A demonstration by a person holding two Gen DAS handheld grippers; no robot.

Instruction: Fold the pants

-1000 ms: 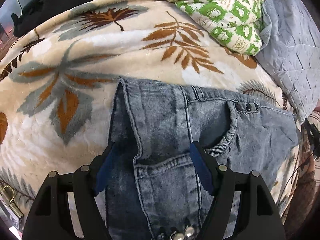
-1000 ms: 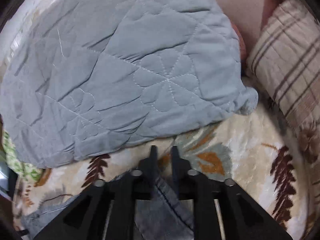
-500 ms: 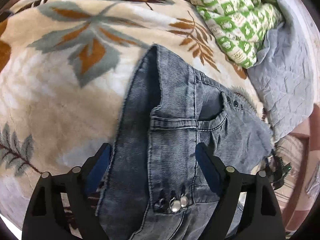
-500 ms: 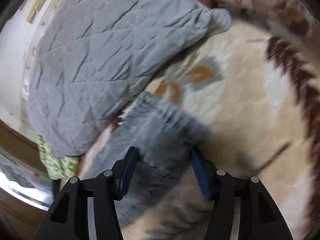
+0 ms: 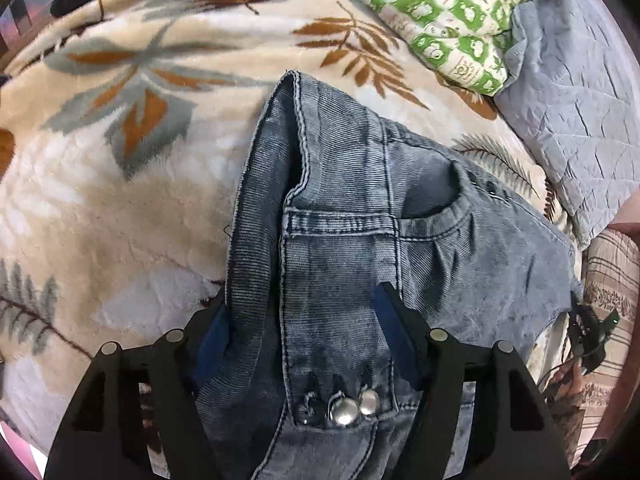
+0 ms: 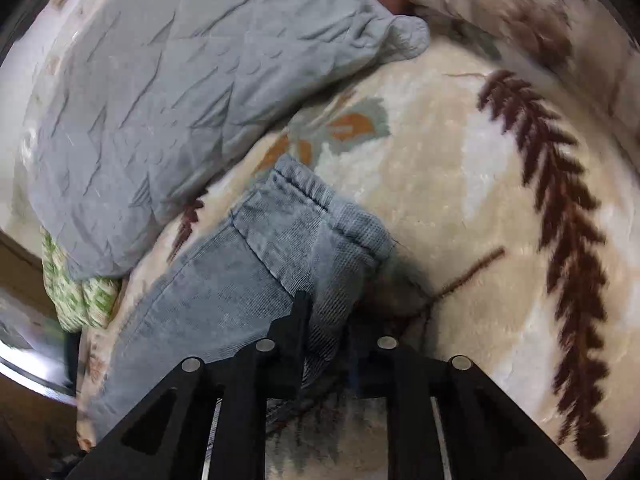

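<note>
The right gripper [image 6: 326, 320] goes back in: half a second ago its fingers stood wide apart, and now they are pinched on the hem end of the jeans [image 6: 248, 280]. Over at the waistband, the left gripper [image 5: 304, 320] straddles the jeans [image 5: 352, 248] with its fingers spread, near the metal buttons [image 5: 352, 406]. The jeans lie on the leaf-print blanket [image 5: 120, 200], so another fold looks likely.

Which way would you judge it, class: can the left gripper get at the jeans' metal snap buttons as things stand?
Probably yes: the left gripper is open over the jeans, and the snap buttons lie uncovered between its fingers.
</note>
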